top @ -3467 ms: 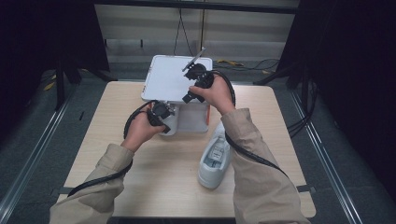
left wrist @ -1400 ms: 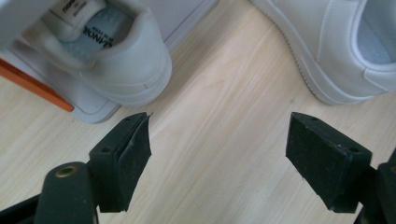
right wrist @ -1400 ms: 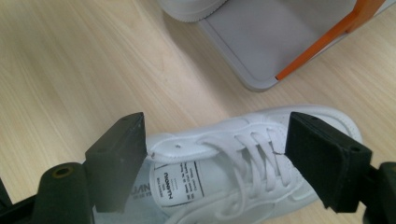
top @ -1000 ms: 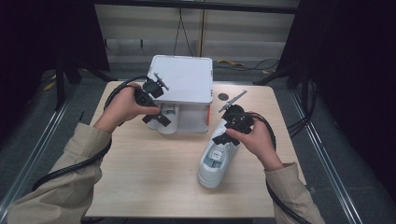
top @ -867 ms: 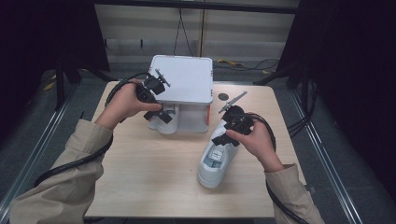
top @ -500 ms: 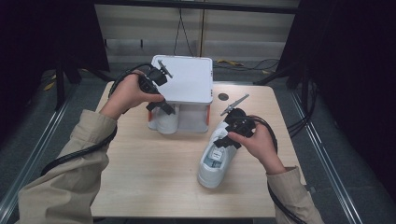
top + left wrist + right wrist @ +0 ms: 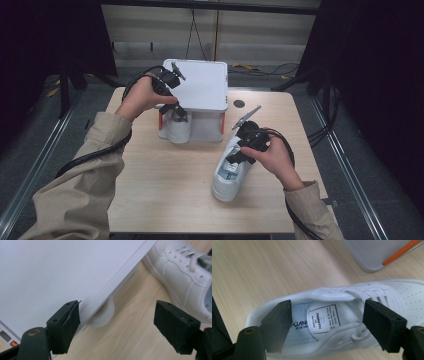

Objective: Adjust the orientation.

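Observation:
A clear box with orange latches carries a white lid (image 7: 200, 90) at the table's back. A white shoe (image 7: 176, 131) stands at the box's front left, its toe (image 7: 103, 315) peeking from under the lid (image 7: 45, 272). My left gripper (image 7: 177, 111) hangs open over the lid's left edge; nothing lies between its jaws (image 7: 120, 325). A second white shoe (image 7: 229, 172) lies on the table, front right of the box. My right gripper (image 7: 239, 152) is open, its jaws (image 7: 328, 315) straddling this shoe's opening above the printed insole (image 7: 324, 320).
A small dark round spot (image 7: 239, 104) lies on the wooden table (image 7: 165, 190) right of the box. The box's corner with an orange latch (image 7: 384, 255) sits just beyond the lying shoe. Cables cross the floor behind the table.
My left gripper has risen from the shoe at the box's front to the lid's left edge. My right gripper left the box earlier and now holds steady over the lying shoe.

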Tool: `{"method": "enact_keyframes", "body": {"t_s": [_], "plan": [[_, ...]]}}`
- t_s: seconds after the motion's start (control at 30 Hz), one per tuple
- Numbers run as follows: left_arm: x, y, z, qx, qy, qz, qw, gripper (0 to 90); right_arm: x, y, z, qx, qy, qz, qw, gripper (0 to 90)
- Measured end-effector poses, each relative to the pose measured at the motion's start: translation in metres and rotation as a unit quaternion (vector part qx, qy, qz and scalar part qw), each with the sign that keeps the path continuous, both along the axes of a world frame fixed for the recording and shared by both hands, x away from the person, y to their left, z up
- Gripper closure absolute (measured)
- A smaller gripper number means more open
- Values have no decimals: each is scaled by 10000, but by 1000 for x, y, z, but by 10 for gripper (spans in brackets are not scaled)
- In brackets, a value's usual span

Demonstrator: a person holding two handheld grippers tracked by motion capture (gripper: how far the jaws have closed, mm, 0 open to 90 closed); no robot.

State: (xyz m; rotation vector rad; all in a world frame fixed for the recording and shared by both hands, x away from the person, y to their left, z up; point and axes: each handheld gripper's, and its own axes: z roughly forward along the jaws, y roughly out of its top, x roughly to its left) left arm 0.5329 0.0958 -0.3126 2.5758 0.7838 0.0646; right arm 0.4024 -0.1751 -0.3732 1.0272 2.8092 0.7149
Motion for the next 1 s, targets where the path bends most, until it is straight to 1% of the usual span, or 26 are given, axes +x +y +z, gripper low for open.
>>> {"method": "enact_keyframes", "body": {"t_s": [0.07, 0.17, 0.27, 0.4, 0.5, 0.53, 0.57, 0.63, 0.7, 0.77, 0.8, 0.87, 0.93, 0.97, 1.0], "plan": [[2, -1, -3, -10, 8, 63, 10000, 200, -2, -1, -3, 2, -7, -3, 10000, 233], [4, -2, -5, -51, -29, 79, 10000, 161, -5, -2, -7, -14, 6, -9, 10000, 234], [3, -3, -6, -24, -78, 31, 10000, 150, -9, -2, -8, -52, 41, -2, 10000, 237], [2, -3, -7, -141, -63, 127, 9998, 116, -13, 0, -6, -75, 3, 22, 10000, 237], [0, -3, -9, -173, -100, 124, 9997, 92, -17, 2, -6, -110, -51, 33, 9999, 230], [-1, -4, -10, -231, -98, 183, 9995, 72, -19, 3, -5, -130, -57, 33, 9999, 225], [-2, -4, -10, -224, -121, 178, 9995, 63, -21, 4, -5, -143, -86, 58, 9998, 225], [-2, -4, -10, -180, -166, 145, 9996, 70, -23, 5, -3, -135, -110, 61, 9998, 230], [-2, -3, -10, -174, -169, 139, 9996, 80, -25, 6, -1, -102, -100, 92, 9999, 231], [-1, -3, -9, -204, -149, 182, 9995, 85, -26, 8, 0, -145, -125, 158, 9997, 226], [-1, -3, -9, -204, -156, 182, 9995, 88, -27, 9, 1, -180, -102, 140, 9997, 221], [-1, -3, -10, -208, -199, 176, 9994, 94, -27, 11, 0, -246, -131, 188, 9994, 212], [-1, -2, -9, -183, -256, 151, 9994, 127, -28, 12, 0, -285, -152, 193, 9993, 206], [0, -1, -8, -140, -293, 134, 9994, 159, -29, 13, 1, -336, -146, 198, 9991, 211], [0, -1, -8, -177, -258, 163, 9994, 171, -29, 13, 2, -305, -190, 241, 9991, 212]]}}
